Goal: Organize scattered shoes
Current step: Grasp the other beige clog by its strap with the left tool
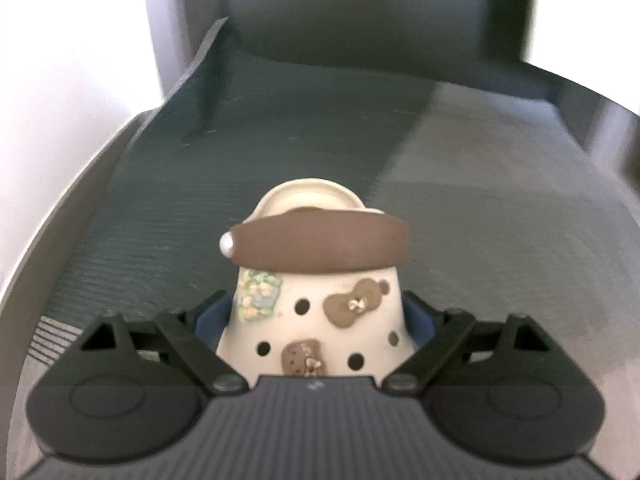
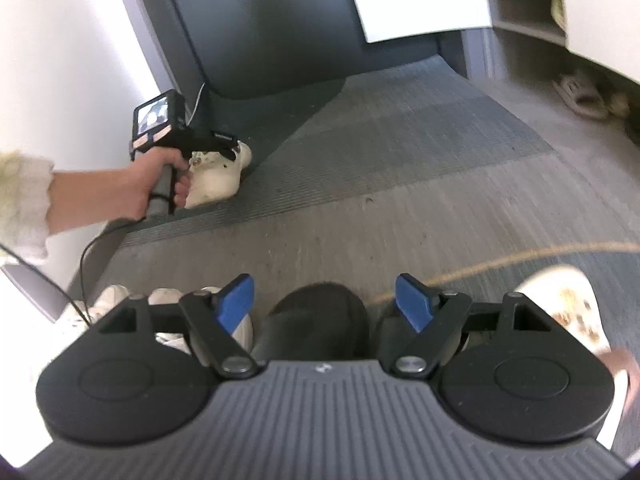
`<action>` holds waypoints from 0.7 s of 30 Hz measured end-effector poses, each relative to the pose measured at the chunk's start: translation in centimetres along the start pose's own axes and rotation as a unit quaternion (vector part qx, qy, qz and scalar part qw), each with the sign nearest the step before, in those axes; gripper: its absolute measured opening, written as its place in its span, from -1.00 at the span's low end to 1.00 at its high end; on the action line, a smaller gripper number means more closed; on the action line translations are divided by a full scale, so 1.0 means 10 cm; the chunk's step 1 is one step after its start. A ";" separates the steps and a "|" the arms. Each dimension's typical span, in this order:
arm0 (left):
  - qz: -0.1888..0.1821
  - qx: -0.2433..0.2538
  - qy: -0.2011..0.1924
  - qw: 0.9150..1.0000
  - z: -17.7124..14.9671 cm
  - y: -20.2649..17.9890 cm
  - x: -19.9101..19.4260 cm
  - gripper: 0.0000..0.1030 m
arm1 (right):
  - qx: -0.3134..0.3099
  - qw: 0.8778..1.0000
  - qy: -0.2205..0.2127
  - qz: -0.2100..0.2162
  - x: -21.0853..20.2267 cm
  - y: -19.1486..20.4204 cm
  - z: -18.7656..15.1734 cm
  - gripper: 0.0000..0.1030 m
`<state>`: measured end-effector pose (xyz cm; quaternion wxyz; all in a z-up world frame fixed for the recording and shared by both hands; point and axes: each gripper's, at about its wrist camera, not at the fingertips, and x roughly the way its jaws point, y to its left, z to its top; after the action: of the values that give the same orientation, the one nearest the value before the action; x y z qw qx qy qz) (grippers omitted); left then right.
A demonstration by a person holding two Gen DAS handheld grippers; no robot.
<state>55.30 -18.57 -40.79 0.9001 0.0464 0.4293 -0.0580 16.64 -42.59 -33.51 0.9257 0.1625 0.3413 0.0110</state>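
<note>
**Cream clog held lengthwise in the left tongs**

Cream plastic, dotted with holes and brown charms, is seen between the blue pads of the left tongs point(image 1: 316, 320): the clog point(image 1: 316, 280) is gripped across its toe, its long axis running straight away from the tongs, its brown strap point(image 1: 320, 246) and heel at the far end. In the right wrist view the same clog is seen at the far left, close to the dark door point(image 2: 256, 20). The right tongs point(image 2: 325, 304) stand open and empty above a black shoe point(image 2: 320, 320), which lies directly below the gap. White trainers point(image 2: 120, 300) are seen near left, another cream clog point(image 2: 568, 312) near right. Ribbed grey carpet point(image 2: 400, 184) covers the floor. Open shelves point(image 2: 520, 20) with sandals point(image 2: 580, 92) lie far right; the right hand is judged nearer to them.
</note>
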 end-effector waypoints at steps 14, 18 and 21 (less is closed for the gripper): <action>-0.155 0.183 0.009 0.971 -0.67 -1.39 -0.38 0.76 | 0.005 0.998 -0.040 -0.041 -0.61 -0.17 -0.10 0.55; -0.150 0.199 0.009 0.968 -0.68 -1.44 -0.18 0.78 | 0.016 0.998 -0.039 -0.041 -0.57 -0.25 -0.10 0.55; -0.157 0.209 0.026 0.965 -0.74 -1.41 -0.05 0.80 | 0.019 0.998 -0.032 -0.044 -0.54 -0.30 -0.12 0.55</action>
<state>47.27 -31.53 -45.54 0.8386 0.1674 0.4325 -0.2857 11.47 -45.76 -31.90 0.9326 0.1649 0.3183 -0.0411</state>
